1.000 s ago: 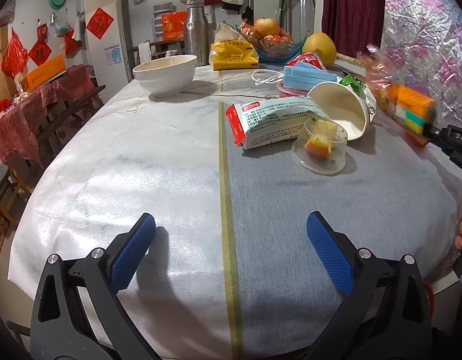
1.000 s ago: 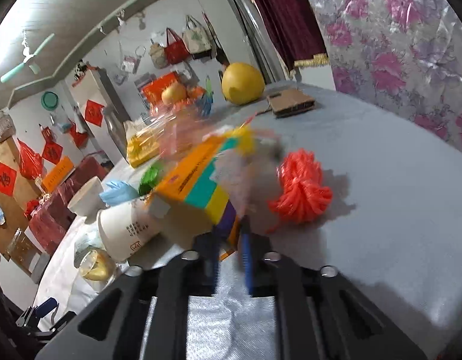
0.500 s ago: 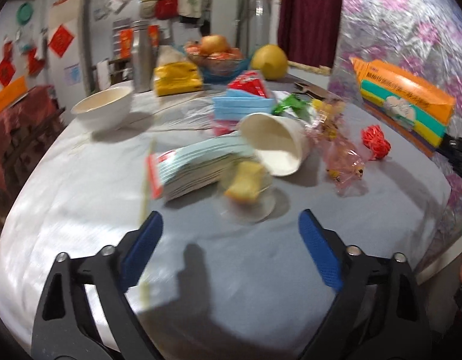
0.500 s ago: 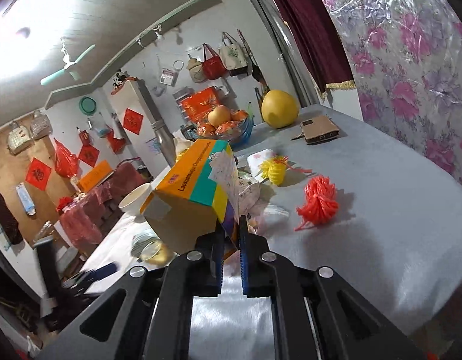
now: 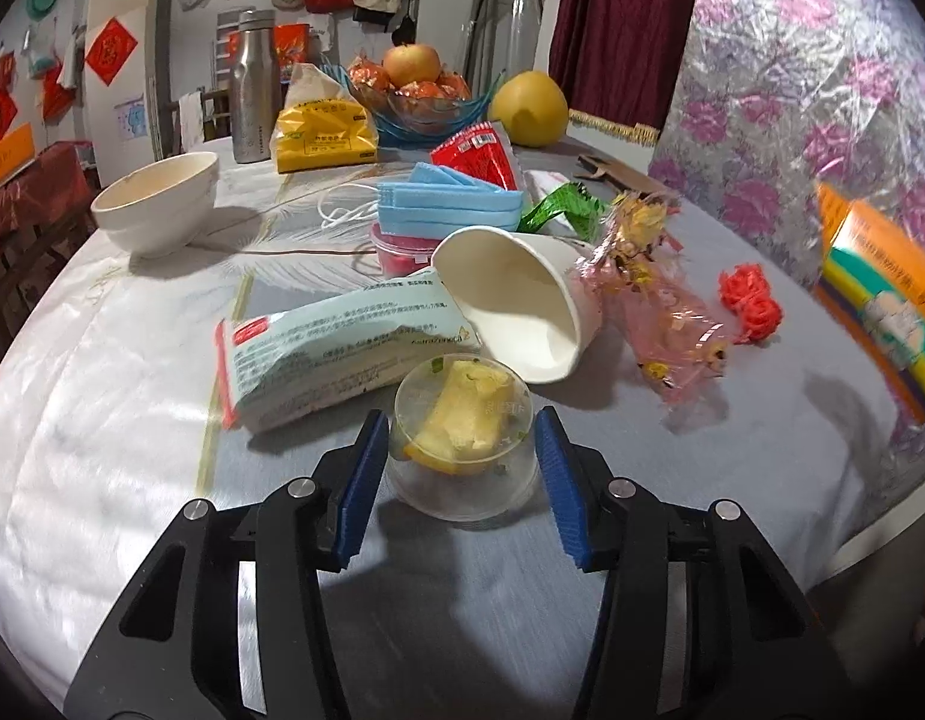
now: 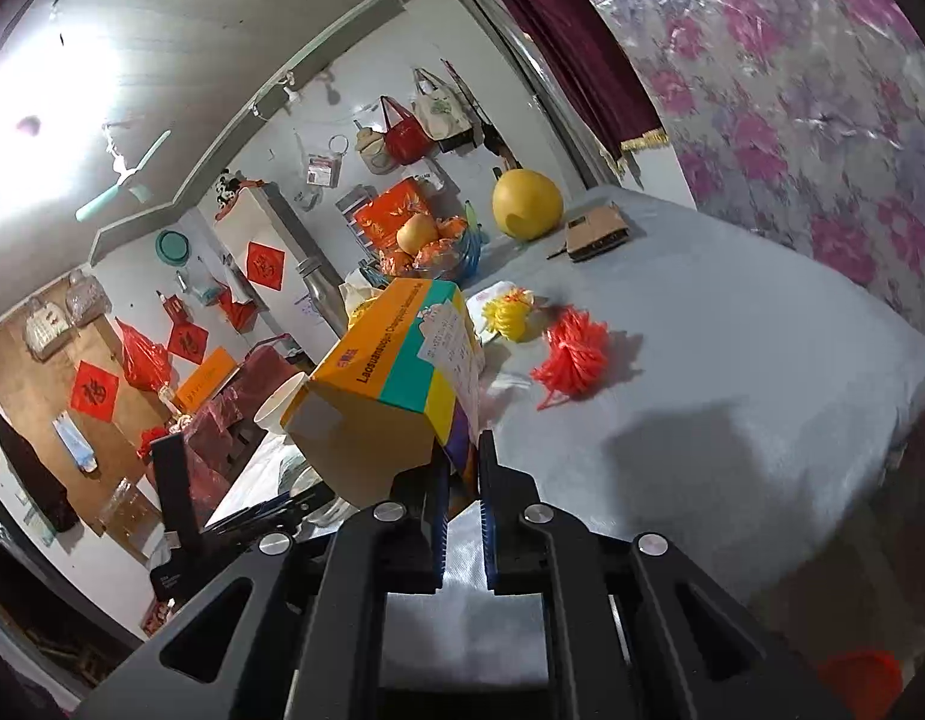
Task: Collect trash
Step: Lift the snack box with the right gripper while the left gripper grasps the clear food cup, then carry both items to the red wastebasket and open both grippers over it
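My left gripper [image 5: 459, 483] is open with its blue pads either side of a clear plastic cup [image 5: 462, 444] holding yellow food scraps; the pads stand just apart from the cup walls. Behind it lie a pale green packet [image 5: 336, 354], a tipped white paper cup [image 5: 516, 300], a pink wrapper [image 5: 660, 312] and a red string bundle [image 5: 750, 303]. My right gripper [image 6: 462, 501] is shut on an orange medicine box [image 6: 390, 390], held above the table; the box also shows in the left wrist view [image 5: 882, 294].
A white bowl [image 5: 156, 201], blue face masks [image 5: 450, 204], a steel flask [image 5: 255, 84], a yellow bag [image 5: 321, 132], a fruit bowl [image 5: 420, 96] and a pomelo [image 5: 531, 108] stand further back. The table edge [image 5: 870, 534] runs at the right, by a floral wall.
My left gripper has moved forward and narrowed around the clear cup. My right gripper has lifted the orange box higher and pulled back from the table.
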Motion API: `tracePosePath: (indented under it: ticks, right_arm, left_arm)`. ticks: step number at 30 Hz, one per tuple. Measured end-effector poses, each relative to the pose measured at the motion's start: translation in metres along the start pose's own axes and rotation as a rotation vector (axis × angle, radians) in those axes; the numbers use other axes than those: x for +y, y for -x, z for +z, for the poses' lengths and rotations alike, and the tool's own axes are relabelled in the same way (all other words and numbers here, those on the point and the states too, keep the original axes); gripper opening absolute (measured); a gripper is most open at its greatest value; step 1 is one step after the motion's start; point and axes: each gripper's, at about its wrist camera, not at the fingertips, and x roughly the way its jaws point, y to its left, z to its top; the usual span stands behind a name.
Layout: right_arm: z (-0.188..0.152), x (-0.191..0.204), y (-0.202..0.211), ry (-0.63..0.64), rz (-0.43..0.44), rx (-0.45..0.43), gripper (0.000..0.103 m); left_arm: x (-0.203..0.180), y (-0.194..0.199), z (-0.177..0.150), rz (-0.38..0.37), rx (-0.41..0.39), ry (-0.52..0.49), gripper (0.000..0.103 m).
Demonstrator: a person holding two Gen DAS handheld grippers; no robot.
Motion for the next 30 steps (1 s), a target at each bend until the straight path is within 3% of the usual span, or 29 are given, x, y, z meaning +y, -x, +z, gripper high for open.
tracePosePath:
  ticks: [14,21,30]
  right_arm:
    - [-0.019,-0.016,0.069,-0.006,-0.073,-0.067,0.010]
    - [-0.029,-0.033,0.112,-0.005,-0.110,-0.085,0.010]
    - [-0.037,-0.064,0.160,0.005,-0.208,-0.078,0.010]
  left_arm:
    - [-0.046,0.055,-0.013,-0.093,-0.059,-0.082,0.050]
    - [-0.099,0.071,-0.020,-0.153,-0.085,-0.176,0.050]
    - [-0.167,0.070,-0.032,-0.259,-0.047,-0.278,0.050]
